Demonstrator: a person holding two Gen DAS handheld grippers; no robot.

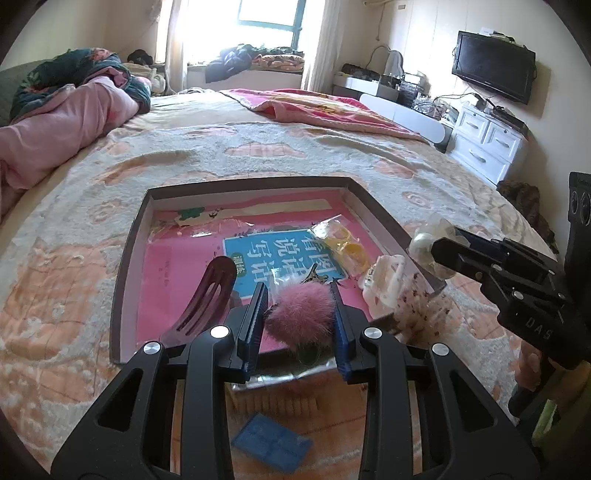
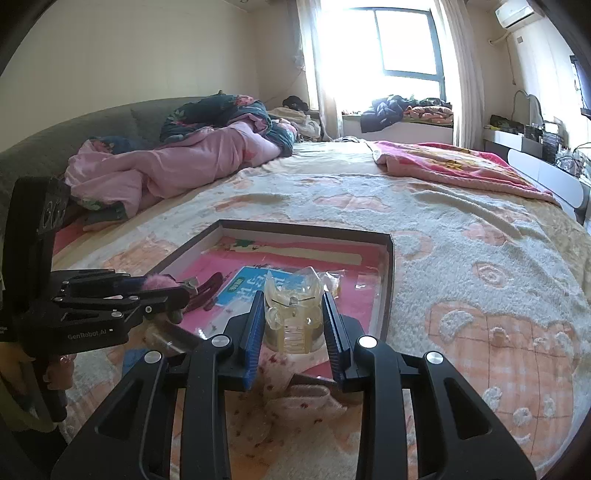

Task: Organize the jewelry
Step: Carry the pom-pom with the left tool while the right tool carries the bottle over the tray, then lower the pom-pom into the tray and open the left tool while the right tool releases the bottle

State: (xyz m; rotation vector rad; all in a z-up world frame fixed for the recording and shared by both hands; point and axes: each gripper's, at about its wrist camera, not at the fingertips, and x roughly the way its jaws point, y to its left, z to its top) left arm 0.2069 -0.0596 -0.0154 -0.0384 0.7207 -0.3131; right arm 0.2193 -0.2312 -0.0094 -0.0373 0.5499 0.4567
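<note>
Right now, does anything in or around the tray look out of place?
One thing: a blue ridged pad lies loose on the bedspread below the left gripper. It resembles the grippers' finger pads. The tray itself looks fine.

Daylight floods in from the window (image 1: 269, 18) at the top of both frames, blown out to white glare there, while fisheye curvature bends the bed (image 2: 461, 236) and darkens the corners.

Pink pompom clip (image 1: 301, 314) held over tray (image 1: 127, 254); clear claw clip (image 2: 293, 314) likewise (upright).
</note>
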